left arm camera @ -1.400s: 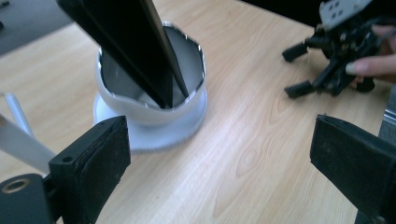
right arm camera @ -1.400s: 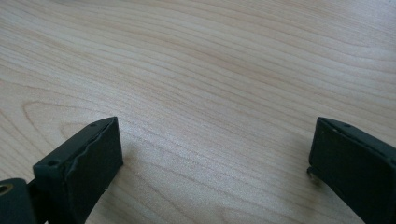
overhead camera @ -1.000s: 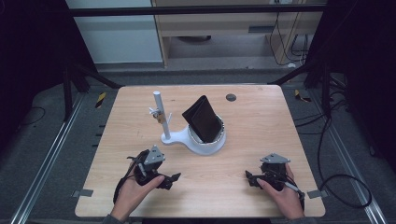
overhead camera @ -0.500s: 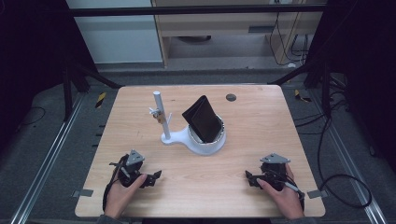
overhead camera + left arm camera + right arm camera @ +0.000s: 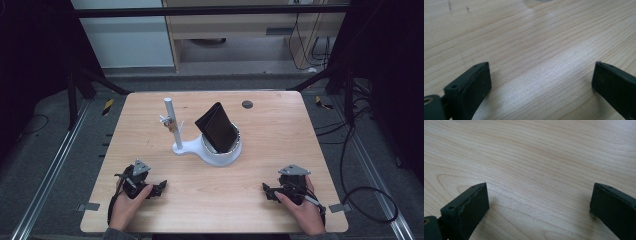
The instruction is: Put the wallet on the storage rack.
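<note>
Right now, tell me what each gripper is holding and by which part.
Nothing is held. The left gripper and the right gripper both rest open on the wooden table, with bare wood between their jaws.

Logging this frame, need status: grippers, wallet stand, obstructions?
Left gripper open, jaws wide over bare wood. Right gripper open, near table edge. Black wallet leaning in white stand's bowl, untouched. Nothing between grippers and stand.

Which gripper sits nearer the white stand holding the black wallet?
The left gripper: it lies closer to the white stand with the black wallet than the right gripper.
</note>
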Demonstrator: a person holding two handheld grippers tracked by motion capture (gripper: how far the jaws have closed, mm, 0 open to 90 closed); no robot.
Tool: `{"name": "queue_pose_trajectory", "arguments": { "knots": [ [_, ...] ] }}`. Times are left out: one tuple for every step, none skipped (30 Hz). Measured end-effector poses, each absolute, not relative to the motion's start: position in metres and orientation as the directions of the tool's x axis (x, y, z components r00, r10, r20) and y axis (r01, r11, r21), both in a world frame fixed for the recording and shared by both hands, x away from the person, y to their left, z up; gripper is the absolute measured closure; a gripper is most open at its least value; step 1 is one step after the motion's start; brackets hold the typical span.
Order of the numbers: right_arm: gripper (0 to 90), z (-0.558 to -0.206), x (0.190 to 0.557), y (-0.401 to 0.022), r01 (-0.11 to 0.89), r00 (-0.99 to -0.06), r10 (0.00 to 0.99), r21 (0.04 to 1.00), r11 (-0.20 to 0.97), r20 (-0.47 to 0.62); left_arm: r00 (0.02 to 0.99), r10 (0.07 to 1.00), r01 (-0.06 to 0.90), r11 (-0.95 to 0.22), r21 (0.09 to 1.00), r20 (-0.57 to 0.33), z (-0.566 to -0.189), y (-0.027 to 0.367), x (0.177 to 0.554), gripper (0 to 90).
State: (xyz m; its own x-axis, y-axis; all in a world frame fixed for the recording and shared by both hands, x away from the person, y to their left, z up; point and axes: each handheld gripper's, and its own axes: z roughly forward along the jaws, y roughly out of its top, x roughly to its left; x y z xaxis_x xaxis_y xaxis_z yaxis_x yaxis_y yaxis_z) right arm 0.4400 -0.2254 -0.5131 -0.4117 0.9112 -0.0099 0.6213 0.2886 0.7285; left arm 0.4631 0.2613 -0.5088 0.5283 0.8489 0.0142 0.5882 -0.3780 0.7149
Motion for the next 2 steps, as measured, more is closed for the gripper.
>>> {"name": "queue_pose_trajectory", "arguments": {
  "knots": [
    [2.3,-0.5131,0.4400,-0.2254,0.621,-0.412,0.911,0.728,0.289,-0.010,0.528,0.849,0.588,-0.378,0.715,0.014,-0.5088,0.2613,0.4631,0.7],
    [2.2,-0.5131,0.4400,-0.2254,0.622,-0.412,0.911,0.728,0.288,-0.009,0.529,0.849,0.588,-0.379,0.715,0.015,-0.5089,0.2612,0.4633,0.7]
  ]
}}
